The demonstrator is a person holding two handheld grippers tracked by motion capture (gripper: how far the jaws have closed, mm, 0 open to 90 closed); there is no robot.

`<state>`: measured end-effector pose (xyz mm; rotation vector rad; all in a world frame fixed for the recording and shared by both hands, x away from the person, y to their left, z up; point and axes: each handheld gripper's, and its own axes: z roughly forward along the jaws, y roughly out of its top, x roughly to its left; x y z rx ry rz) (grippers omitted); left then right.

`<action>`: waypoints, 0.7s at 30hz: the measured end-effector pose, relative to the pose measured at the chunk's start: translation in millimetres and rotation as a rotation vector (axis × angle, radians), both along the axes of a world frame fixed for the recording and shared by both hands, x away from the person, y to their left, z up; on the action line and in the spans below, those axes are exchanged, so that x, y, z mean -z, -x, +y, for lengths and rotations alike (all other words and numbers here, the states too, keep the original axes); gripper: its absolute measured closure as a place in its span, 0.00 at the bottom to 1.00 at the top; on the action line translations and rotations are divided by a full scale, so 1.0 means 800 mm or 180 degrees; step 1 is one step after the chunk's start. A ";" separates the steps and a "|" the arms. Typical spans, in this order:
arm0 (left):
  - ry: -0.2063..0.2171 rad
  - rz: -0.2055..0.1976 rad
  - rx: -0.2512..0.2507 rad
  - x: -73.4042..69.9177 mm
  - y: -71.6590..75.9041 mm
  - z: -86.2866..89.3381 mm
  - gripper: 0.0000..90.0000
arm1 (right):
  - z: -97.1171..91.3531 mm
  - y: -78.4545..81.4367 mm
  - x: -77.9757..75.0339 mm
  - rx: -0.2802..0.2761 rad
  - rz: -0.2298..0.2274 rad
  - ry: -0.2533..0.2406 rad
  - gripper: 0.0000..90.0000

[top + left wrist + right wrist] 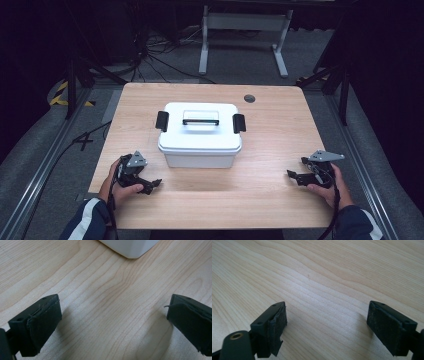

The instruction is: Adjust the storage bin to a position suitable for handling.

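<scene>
A white plastic box with a clear handle and two black side latches stands shut in the middle of the wooden table. My left gripper rests near the front left of the table, just left of the box, jaws open and empty. In the left gripper view its jaws stand wide apart over bare wood, with a corner of the box ahead. My right gripper lies at the front right, well clear of the box, open with nothing between its pads.
A round grey grommet sits in the table's far right area. Beyond the table are a white frame stand, cables on the floor and dark tripod legs at both sides.
</scene>
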<state>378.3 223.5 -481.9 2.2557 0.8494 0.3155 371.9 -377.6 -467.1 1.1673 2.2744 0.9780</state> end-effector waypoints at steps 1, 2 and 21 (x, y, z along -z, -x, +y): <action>0.0000 0.0000 0.0002 0.000 0.000 0.000 0.00 | 0.000 0.000 0.000 -0.0003 -0.0001 0.0006 0.18; -0.0006 -0.0003 0.0007 0.000 -0.001 0.000 0.00 | 0.000 0.000 0.000 -0.0003 0.0000 0.0006 0.18; 0.0004 -0.0011 0.0038 0.000 -0.007 0.001 0.00 | -0.002 -0.003 -0.006 -0.0153 0.0125 0.0096 0.21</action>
